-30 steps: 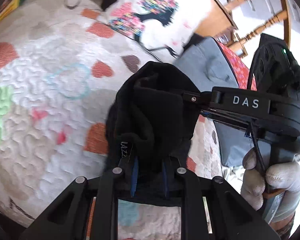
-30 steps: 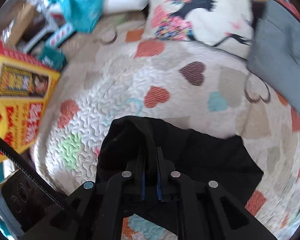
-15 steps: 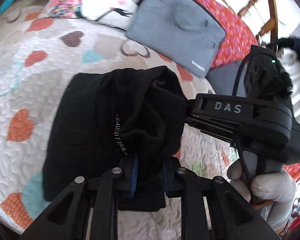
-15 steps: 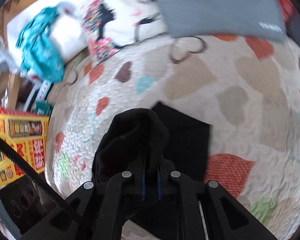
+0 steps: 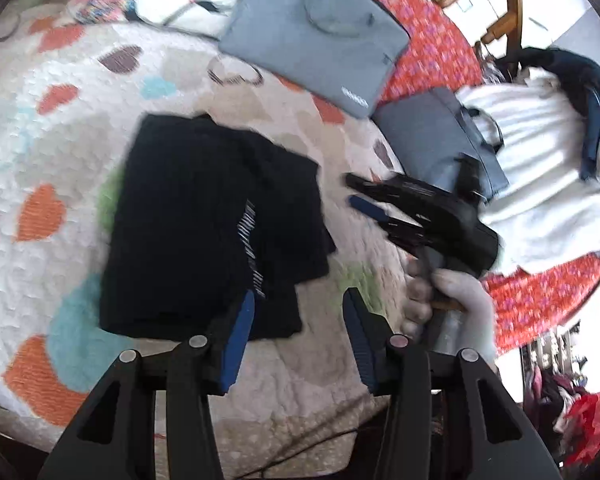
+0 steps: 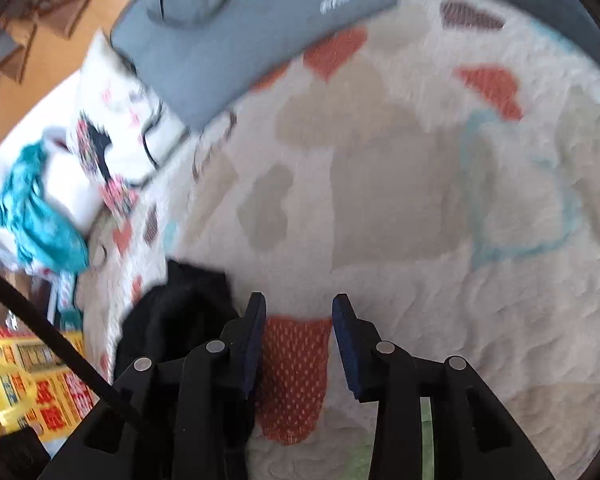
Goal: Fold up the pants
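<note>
With both sets of jaws opening and empty, the black fabric pants (image 5: 204, 236) lie folded square on the heart-patterned quilted bed (image 5: 60, 128), below the grey zip case (image 5: 316, 28); fold looks done.

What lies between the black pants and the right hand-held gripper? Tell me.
Only bare heart-print quilt: in the left wrist view, nothing sits between the folded pants and the right hand-held gripper.

A home bedroom: a bed with a heart-patterned quilt (image 5: 80, 80), a printed pillow (image 6: 112, 140), and a wooden chair (image 5: 496, 4) nearby.
</note>
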A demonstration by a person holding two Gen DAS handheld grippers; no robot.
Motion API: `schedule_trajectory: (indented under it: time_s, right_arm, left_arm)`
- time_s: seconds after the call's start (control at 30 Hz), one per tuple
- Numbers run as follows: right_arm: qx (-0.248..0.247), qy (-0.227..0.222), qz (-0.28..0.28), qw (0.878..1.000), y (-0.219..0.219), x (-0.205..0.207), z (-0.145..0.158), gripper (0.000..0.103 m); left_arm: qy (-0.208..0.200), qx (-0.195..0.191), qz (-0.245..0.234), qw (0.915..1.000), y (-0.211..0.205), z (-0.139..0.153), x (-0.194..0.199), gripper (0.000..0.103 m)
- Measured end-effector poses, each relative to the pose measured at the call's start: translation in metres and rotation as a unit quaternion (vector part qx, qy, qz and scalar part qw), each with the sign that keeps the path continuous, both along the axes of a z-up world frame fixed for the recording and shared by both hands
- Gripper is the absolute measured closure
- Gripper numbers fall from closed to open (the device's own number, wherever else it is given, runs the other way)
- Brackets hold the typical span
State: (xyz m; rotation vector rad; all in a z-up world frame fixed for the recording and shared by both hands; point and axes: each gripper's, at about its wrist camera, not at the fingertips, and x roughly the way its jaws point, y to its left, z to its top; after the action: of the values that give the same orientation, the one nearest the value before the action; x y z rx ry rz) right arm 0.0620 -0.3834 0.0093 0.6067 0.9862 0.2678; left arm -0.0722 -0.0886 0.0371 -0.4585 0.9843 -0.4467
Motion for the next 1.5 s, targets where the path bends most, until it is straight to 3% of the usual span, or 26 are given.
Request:
schedule_trajectory:
  time_s: [0.13, 0.23, 0.3, 0.33, 0.4, 0.47, 0.5, 0.53, 0.63, 0.77, 0.9, 1.0, 1.03, 1.07, 1.13, 1.17, 1.2, 1.23, 1.37, 1.4, 1.43, 1.5]
  right_arm:
    - [0.067, -0.074, 0.063, 0.993, 0.022, -0.017, 0.035, 0.064]
    - [0.149, -0.072, 0.156, 0.974, 0.056, -0.027, 0.034, 0.064]
    - [0.18, -0.047, 0.186, 0.965, 0.074, -0.028, 0.02, 0.064]
    - [0.173, -0.029, 0.185, 0.967, 0.079, -0.025, 0.011, 0.064]
    - [0.108, 0.025, 0.158, 0.981, 0.081, -0.022, -0.013, 0.067]
    - [0.057, 0.058, 0.141, 0.987, 0.079, -0.022, -0.031, 0.085]
    - [0.043, 0.058, 0.136, 0.988, 0.077, -0.022, -0.032, 0.1]
    - [0.023, 0.056, 0.132, 0.989, 0.076, -0.023, -0.031, 0.102]
    - [-0.016, 0.039, 0.137, 0.99, 0.083, -0.025, -0.027, 0.102]
    - [-0.049, 0.023, 0.142, 0.988, 0.09, -0.023, -0.026, 0.102]
    - [-0.023, 0.027, 0.139, 0.99, 0.078, -0.024, -0.03, 0.102]
    - [0.003, 0.029, 0.136, 0.99, 0.075, -0.024, -0.029, 0.102]
    - [0.006, 0.021, 0.126, 0.992, 0.073, -0.025, -0.023, 0.096]
    - [-0.004, -0.018, 0.111, 0.994, 0.072, -0.03, -0.004, 0.092]
    - [-0.009, -0.076, 0.12, 0.99, 0.08, -0.032, 0.026, 0.091]
    - [-0.007, -0.085, 0.126, 0.988, 0.085, -0.03, 0.033, 0.091]
    - [-0.006, -0.088, 0.141, 0.986, 0.097, -0.024, 0.04, 0.081]
    - [-0.006, -0.081, 0.153, 0.985, 0.107, -0.017, 0.04, 0.07]
    - [-0.016, 0.006, 0.192, 0.981, 0.153, 0.033, 0.0, 0.069]
    - [-0.02, 0.024, 0.185, 0.982, 0.157, 0.042, -0.011, 0.071]
    - [-0.02, 0.04, 0.176, 0.983, 0.157, 0.049, -0.021, 0.079]
    - [-0.019, 0.041, 0.149, 0.988, 0.152, 0.055, -0.025, 0.087]
  left_arm:
    - [-0.009, 0.023, 0.06, 0.9979, 0.025, -0.004, 0.018, 0.058]
    - [-0.011, 0.033, 0.072, 0.9968, 0.033, -0.014, 0.028, 0.058]
    - [-0.011, 0.051, 0.063, 0.9967, 0.028, -0.021, 0.032, 0.058]
    - [-0.013, 0.058, 0.06, 0.9965, 0.026, -0.022, 0.032, 0.058]
    - [-0.019, 0.062, 0.045, 0.9969, 0.021, -0.022, 0.031, 0.058]
    - [-0.02, 0.065, 0.034, 0.9971, 0.018, -0.022, 0.03, 0.058]
    - [-0.02, 0.066, 0.03, 0.9972, 0.018, -0.021, 0.03, 0.058]
    - [-0.014, 0.059, 0.025, 0.9979, 0.02, -0.02, 0.031, 0.058]
    - [-0.014, 0.026, 0.029, 0.9992, 0.03, -0.01, 0.029, 0.058]
    - [-0.015, 0.059, 0.049, 0.997, 0.035, -0.011, 0.042, 0.058]
    - [0.005, 0.115, 0.045, 0.9923, 0.032, -0.05, 0.052, 0.057]
    - [-0.016, 0.108, 0.044, 0.9931, 0.036, -0.053, 0.046, 0.056]
    - [-0.016, 0.106, 0.044, 0.9933, 0.037, -0.053, 0.046, 0.056]
    - [-0.016, 0.104, 0.043, 0.9935, 0.038, -0.053, 0.046, 0.056]
    - [-0.018, 0.102, 0.042, 0.9938, 0.039, -0.054, 0.046, 0.055]
    - [-0.02, 0.104, 0.042, 0.9935, 0.038, -0.054, 0.045, 0.054]
    - [-0.022, 0.109, 0.041, 0.993, 0.036, -0.053, 0.045, 0.053]
    - [-0.026, 0.115, 0.041, 0.9922, 0.034, -0.053, 0.044, 0.052]
    - [-0.047, 0.154, 0.029, 0.9866, 0.019, -0.053, 0.041, 0.043]
    - [-0.054, 0.166, 0.026, 0.9843, 0.016, -0.053, 0.039, 0.043]
    - [-0.056, 0.17, 0.025, 0.9835, 0.015, -0.052, 0.039, 0.043]
    - [-0.057, 0.173, 0.023, 0.9829, 0.015, -0.049, 0.038, 0.042]
